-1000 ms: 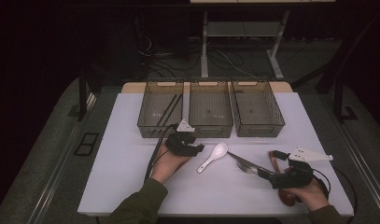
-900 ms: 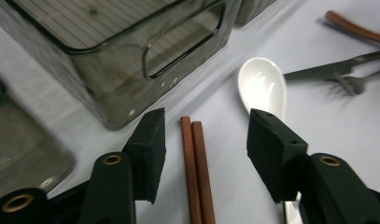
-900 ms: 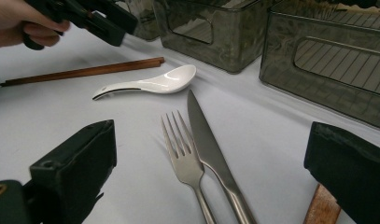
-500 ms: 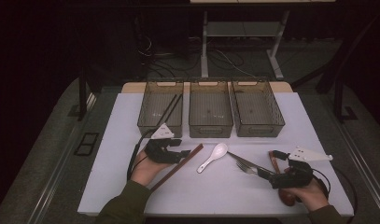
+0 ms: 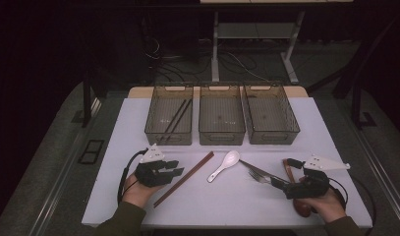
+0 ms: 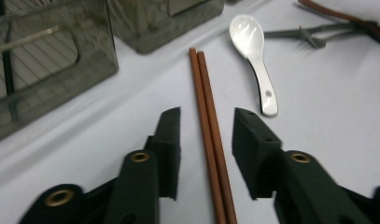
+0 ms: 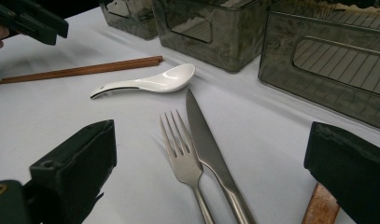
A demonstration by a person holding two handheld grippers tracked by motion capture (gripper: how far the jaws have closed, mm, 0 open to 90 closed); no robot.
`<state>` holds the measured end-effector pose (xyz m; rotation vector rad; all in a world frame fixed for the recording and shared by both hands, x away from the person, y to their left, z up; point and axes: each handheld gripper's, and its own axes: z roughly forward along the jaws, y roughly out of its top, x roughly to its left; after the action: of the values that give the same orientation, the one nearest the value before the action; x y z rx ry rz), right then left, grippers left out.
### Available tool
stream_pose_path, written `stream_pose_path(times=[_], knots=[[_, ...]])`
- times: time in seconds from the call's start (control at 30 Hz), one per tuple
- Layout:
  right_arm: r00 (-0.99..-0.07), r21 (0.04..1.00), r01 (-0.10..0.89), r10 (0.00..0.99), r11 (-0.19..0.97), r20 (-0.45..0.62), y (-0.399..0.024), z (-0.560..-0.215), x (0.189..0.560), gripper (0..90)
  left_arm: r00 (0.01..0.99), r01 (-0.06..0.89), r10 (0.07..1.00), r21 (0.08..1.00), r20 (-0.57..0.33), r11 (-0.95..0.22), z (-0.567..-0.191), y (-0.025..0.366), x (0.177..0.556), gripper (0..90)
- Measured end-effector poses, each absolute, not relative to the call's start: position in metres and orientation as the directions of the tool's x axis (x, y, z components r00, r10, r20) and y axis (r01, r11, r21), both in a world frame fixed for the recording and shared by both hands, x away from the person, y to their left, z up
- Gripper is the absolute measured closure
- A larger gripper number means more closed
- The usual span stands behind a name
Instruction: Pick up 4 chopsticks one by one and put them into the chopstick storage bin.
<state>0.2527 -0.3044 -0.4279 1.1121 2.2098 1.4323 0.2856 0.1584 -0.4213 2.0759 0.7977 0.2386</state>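
Left hand-held gripper [image 6: 204, 128] has just been closing, its jaws apart astride a pair of reddish-brown wooden chopsticks [image 6: 207, 116] lying on the white desk [image 5: 114, 162], pads not yet touching. At two o'clock rests a white ceramic spoon [image 6: 253, 51]. Right hand-held gripper [image 7: 206, 163] gapes over a steel fork [image 7: 180, 154].

The chopsticks [image 6: 208, 121] are red-brown. The spoon [image 6: 253, 51] is shiny white. The fork [image 7: 183, 158] and knife [image 7: 204, 140] are silver. The table [image 5: 237, 196] is white. The boxes [image 5: 222, 115] are smoky grey.
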Motion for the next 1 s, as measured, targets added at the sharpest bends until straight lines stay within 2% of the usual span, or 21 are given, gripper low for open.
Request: stream_pose_path(times=[0.2,0.53,1.0], knots=[[-0.666,0.866,0.450,0.728,0.217,0.164,-0.303,-0.428,0.253,2.7,0.782,0.482,0.604,0.765,-0.155,-0.427,-0.428,0.154,0.287,74.8],[-0.669,0.864,0.451,0.726,0.224,0.161,-0.302,-0.429,0.253,2.7,0.769,0.514,0.617,0.735,-0.167,-0.442,-0.437,0.149,0.293,75.5],[-0.667,0.865,0.451,0.727,0.220,0.163,-0.303,-0.428,0.253,2.7,0.785,0.509,0.600,0.711,-0.151,-0.486,-0.442,0.144,0.296,76.8]])
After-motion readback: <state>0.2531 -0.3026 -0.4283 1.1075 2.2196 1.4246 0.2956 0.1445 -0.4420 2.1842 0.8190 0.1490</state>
